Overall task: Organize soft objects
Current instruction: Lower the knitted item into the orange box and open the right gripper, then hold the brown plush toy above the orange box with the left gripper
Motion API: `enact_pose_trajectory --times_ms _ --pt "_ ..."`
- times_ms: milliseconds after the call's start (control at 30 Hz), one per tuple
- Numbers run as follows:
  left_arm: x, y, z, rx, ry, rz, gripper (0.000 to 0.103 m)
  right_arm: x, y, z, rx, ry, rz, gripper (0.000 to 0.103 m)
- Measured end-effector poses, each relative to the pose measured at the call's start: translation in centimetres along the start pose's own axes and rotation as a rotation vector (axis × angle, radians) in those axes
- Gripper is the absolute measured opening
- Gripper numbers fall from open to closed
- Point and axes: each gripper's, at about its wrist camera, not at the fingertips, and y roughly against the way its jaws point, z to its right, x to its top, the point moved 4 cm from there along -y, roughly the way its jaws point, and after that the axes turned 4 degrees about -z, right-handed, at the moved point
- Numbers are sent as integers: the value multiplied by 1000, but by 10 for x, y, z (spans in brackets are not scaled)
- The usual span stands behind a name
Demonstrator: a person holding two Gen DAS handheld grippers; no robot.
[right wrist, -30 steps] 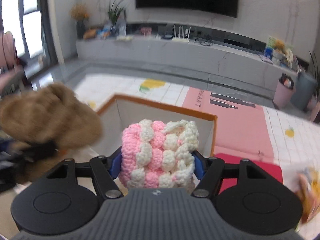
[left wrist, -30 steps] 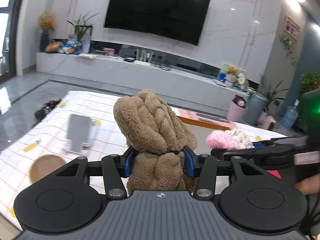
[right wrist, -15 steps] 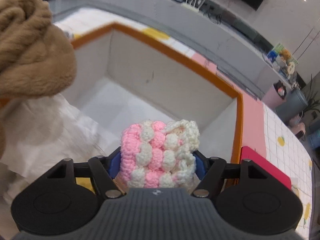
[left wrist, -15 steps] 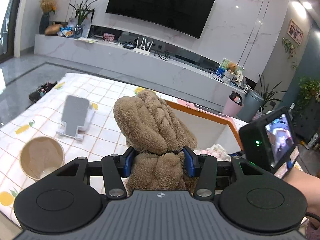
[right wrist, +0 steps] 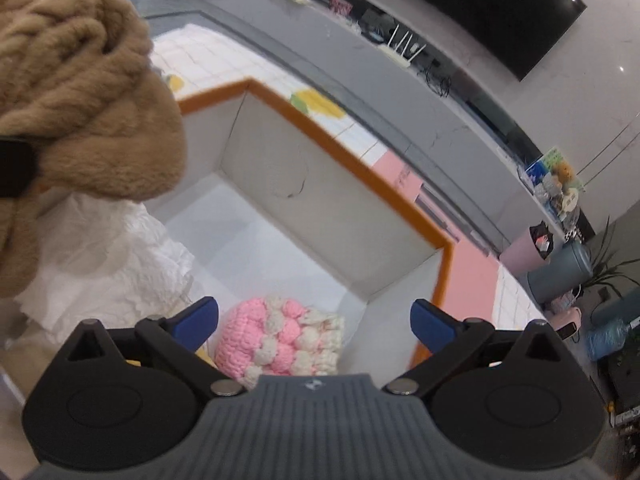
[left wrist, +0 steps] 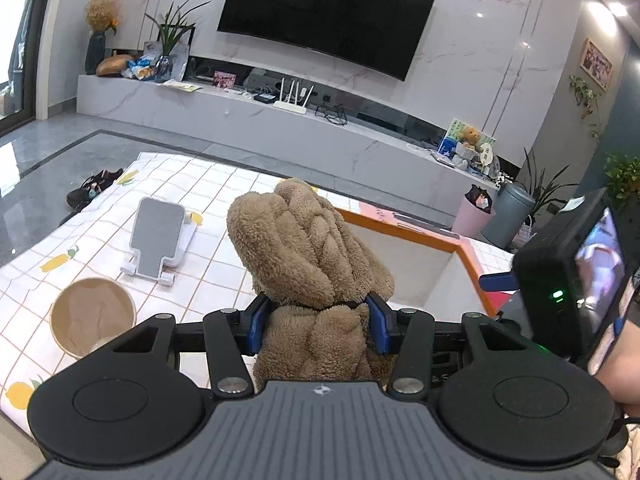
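With the right gripper [right wrist: 314, 322] just sprung wide, the pink-and-white crocheted piece [right wrist: 280, 342] seems, through blur, to lie loose inside the orange-rimmed box [right wrist: 340, 152], so the brown plush braid [left wrist: 312, 264] clamped in the left gripper [left wrist: 316, 320] could snag the near-left rim.

You are working in a home living room: a large dark television [left wrist: 328, 24] hangs on the far marble wall above a long low console [left wrist: 280, 128] carrying a router [left wrist: 291, 100], vases of plants and a small teddy bear [left wrist: 469, 138]. Near you lies a fruit-print chequered cloth [left wrist: 100, 240], with shoes [left wrist: 94, 192] on the grey floor at left and bins and potted plants at far right.
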Motion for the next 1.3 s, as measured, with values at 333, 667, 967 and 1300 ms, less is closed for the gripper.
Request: enact_pose_trajectory --times_ms 333,667,967,1300 --pt "-4 6 34 45 -88 -8 56 -34 54 34 63 -241 33 100" --pt "-21 10 81 141 -200 -7 57 -107 85 45 247 -440 85 100" --pt "-21 -11 86 184 -232 -82 57 -134 79 46 277 -481 157 100" --pt "-16 -85 91 207 -270 -190 56 -131 62 30 349 -438 125 101"
